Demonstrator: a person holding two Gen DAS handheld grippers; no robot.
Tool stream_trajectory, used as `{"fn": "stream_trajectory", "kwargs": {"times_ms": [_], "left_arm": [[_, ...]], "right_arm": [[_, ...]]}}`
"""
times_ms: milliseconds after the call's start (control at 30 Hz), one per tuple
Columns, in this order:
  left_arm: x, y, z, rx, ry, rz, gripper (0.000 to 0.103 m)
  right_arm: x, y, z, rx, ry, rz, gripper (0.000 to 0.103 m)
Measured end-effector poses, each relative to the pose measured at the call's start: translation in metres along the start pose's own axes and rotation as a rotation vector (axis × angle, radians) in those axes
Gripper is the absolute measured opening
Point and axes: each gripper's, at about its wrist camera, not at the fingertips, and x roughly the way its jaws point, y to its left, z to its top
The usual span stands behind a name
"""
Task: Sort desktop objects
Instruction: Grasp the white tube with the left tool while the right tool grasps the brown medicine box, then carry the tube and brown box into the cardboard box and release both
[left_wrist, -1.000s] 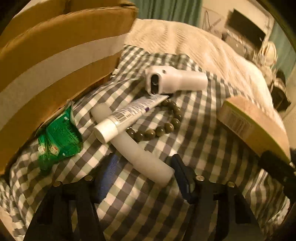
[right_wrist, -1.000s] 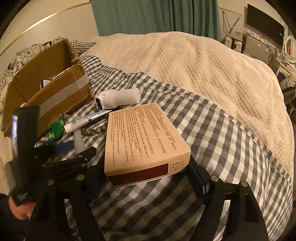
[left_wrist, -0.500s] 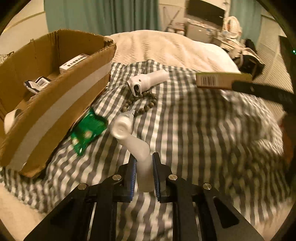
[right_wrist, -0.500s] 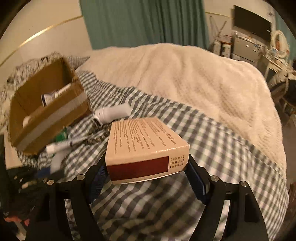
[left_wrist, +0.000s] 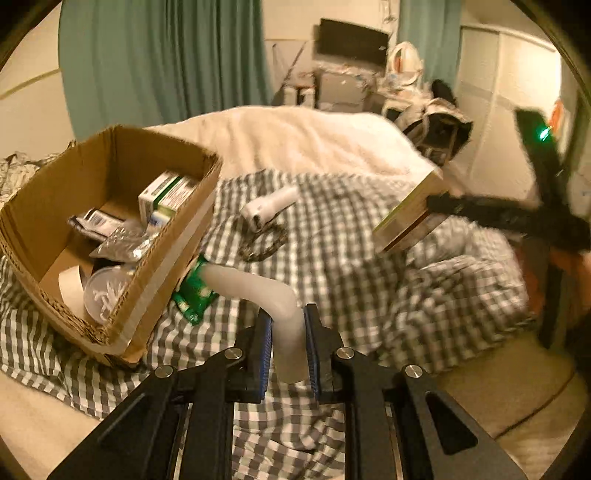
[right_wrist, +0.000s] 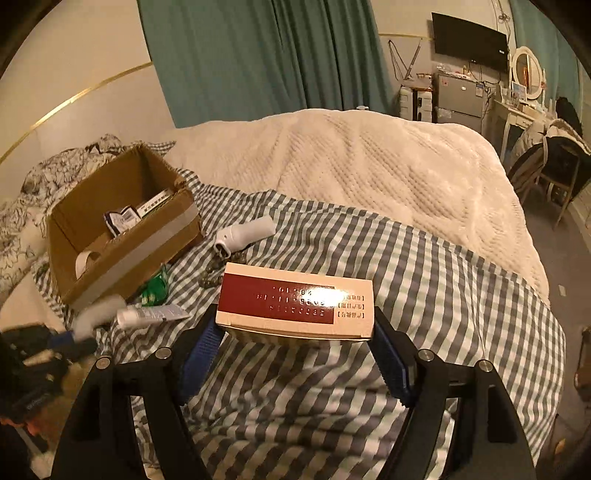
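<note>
Now both my grippers are loaded above the checked sheet.
My left gripper (left_wrist: 288, 341) pinches the bent white tube (left_wrist: 266, 299) just beside the cardboard box (left_wrist: 162, 266); my right gripper (right_wrist: 295, 343) clamps the red-and-cream carton (right_wrist: 295, 304) over the sheet's (right_wrist: 424, 280) middle.

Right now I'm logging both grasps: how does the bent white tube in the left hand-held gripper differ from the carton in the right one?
The white tube is round, curved and plain; the carton is flat, rectangular, cream with a printed red panel. The tube is narrow, so the left hand-held gripper is nearly closed; the carton spreads the right hand-held gripper wide. Both are lifted off the checked cloth.
</note>
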Motion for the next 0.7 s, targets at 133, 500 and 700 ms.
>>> {"fn": "stream_trajectory", "kwargs": {"times_ms": [133, 500, 700], "left_arm": [[-0.02, 0.008, 0.01, 0.015, -0.037, 0.059, 0.016], [-0.043, 0.07, 0.066, -0.041, -0.139, 0.121, 0.017], [-0.028, 0.128, 0.084, -0.197, -0.18, 0.146, 0.017]], "right_arm": [[-0.009, 0.013, -0.004, 0.004, -0.017, 0.021, 0.076], [-0.01, 0.082, 0.023, -0.098, -0.017, 0.157, 0.075], [-0.004, 0.128, 0.073, -0.115, -0.072, 0.254, 0.075]]}}
